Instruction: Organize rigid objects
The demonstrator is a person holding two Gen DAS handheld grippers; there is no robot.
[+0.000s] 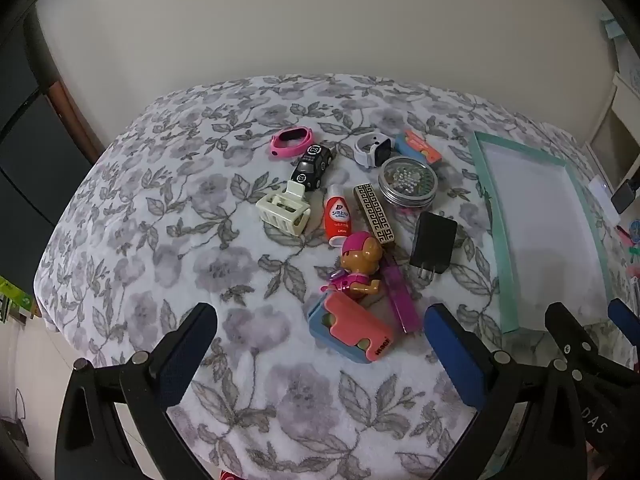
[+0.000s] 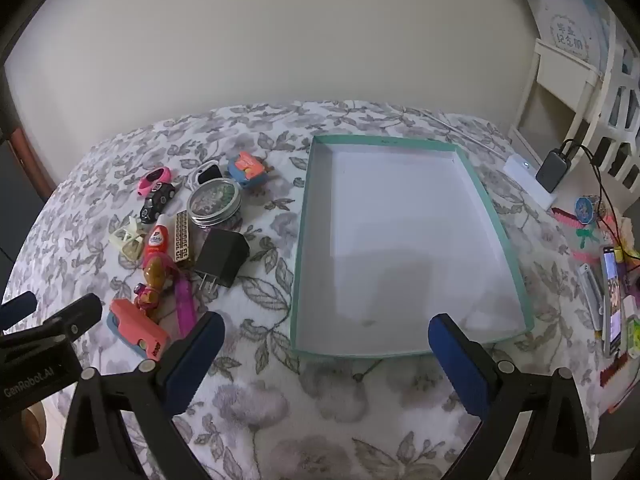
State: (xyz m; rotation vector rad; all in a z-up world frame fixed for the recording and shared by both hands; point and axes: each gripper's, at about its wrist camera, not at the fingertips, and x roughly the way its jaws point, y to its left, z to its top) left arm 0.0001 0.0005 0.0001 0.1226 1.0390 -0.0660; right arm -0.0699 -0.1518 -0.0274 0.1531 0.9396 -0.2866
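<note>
A pile of small things lies on the floral blanket (image 1: 160, 208): a pink band (image 1: 290, 142), black toy car (image 1: 313, 168), white watch (image 1: 372, 149), round bead tin (image 1: 408, 180), cream clip (image 1: 284, 210), red bottle (image 1: 337, 216), patterned bar (image 1: 374, 213), black charger (image 1: 433, 243), dog figure (image 1: 360, 266), purple ruler (image 1: 402, 300) and pink-and-blue case (image 1: 350, 328). My left gripper (image 1: 318, 312) hangs open above the case, touching nothing. To the right sits a teal-rimmed tray (image 2: 400, 142) with a bare white floor. My right gripper (image 2: 328, 320) stands open over its near edge.
A plain wall closes off the back of the bed. Past the bed's right edge are a power bank (image 2: 554, 170) with cables, a lit phone (image 2: 612, 300), small trinkets and white furniture (image 2: 560, 80). Each gripper shows at the edge of the other's view.
</note>
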